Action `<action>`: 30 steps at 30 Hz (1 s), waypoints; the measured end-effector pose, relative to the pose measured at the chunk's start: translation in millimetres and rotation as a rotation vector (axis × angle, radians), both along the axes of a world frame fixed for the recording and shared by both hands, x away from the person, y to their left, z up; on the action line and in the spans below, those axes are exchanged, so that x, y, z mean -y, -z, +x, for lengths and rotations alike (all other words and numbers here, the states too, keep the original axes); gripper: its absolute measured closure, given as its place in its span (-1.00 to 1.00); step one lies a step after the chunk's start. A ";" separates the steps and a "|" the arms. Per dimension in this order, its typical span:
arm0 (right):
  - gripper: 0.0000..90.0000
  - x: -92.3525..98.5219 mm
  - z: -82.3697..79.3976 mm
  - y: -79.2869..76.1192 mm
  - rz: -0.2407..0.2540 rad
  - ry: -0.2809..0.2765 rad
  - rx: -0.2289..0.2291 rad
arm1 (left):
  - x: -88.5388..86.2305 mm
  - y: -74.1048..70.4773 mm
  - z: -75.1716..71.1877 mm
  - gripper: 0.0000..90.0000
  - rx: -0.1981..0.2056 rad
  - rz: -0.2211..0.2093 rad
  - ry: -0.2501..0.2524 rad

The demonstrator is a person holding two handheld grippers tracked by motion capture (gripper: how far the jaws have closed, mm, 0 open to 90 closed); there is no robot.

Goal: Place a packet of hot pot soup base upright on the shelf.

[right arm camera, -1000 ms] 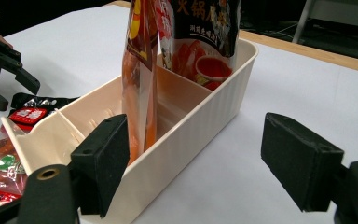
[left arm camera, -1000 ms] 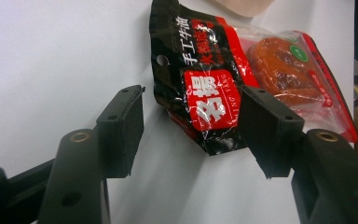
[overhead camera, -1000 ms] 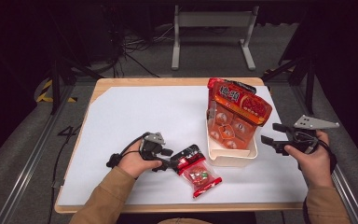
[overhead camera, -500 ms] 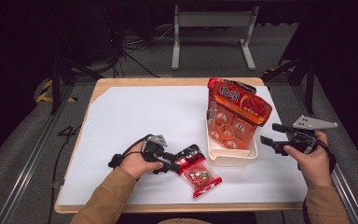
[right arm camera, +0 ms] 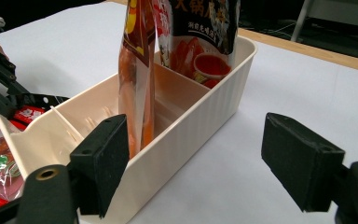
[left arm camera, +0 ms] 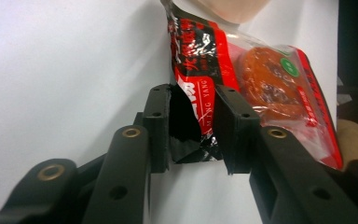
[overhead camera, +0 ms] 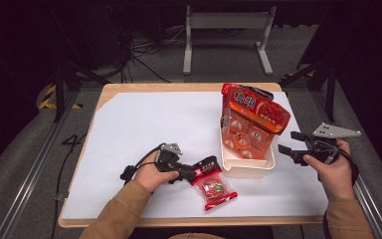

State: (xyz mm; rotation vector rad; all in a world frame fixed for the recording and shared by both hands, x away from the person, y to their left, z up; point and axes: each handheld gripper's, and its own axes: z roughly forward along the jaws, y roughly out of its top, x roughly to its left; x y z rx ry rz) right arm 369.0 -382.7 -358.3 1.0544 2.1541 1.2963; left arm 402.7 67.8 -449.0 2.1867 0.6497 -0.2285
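Note:
A red snack packet (overhead camera: 213,186) with a black end lies flat near the table's front edge. My left gripper (overhead camera: 191,174) reaches it from the left. In the left gripper view that black end (left arm camera: 193,116) sits crumpled between the two pads of the left gripper (left arm camera: 193,133), whose jaws have just been closing and now press on it. A cream divided bin (overhead camera: 246,169) holds upright orange bags (overhead camera: 253,112). My right gripper (overhead camera: 284,144) hovers open just right of the bin, and in its own view the right gripper (right arm camera: 203,156) faces the bin wall (right arm camera: 191,112) with nothing between the pads.
A white sheet (overhead camera: 144,129) covers the wooden table (overhead camera: 179,87). The bin's near compartments (right arm camera: 74,116) hold nothing, and a tall bag (right arm camera: 137,70) stands in the middle one. A metal stand (overhead camera: 226,30) is on the floor beyond the table.
The left jaws have narrowed around the packet's black end. The packet, the bin and the right hand stay where they were.

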 end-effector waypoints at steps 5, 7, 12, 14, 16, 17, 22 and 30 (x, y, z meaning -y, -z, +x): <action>-0.47 -0.4 0.3 0.5 0.002 -0.004 -0.001 | 3.4 3.1 0.6 0.48 -0.005 -0.001 -0.038; -0.47 -0.2 0.4 0.7 0.003 -0.004 -0.002 | 4.9 3.4 0.1 0.52 0.001 -0.003 -0.043; -0.47 -0.4 0.6 1.3 0.002 -0.004 -0.003 | 5.8 4.7 -0.4 0.74 0.026 0.008 -0.073; -0.47 -0.7 0.7 1.6 -0.001 -0.006 -0.005 | 4.6 5.8 -0.1 0.89 0.027 -0.001 -0.090; -0.47 -1.1 1.0 1.9 -0.001 -0.006 -0.004 | 4.0 5.4 -0.4 0.94 0.022 -0.009 -0.097; -0.47 -1.0 1.1 2.0 -0.001 -0.006 -0.004 | 3.7 4.1 -1.0 0.95 0.022 -0.016 -0.099; -0.47 -0.1 0.9 1.9 0.000 -0.004 -0.004 | -0.1 -3.9 -2.0 0.99 0.014 -0.053 -0.098; -0.47 1.6 0.4 1.0 0.006 0.001 -0.004 | -7.8 -24.7 -6.5 1.00 0.052 -0.081 -0.081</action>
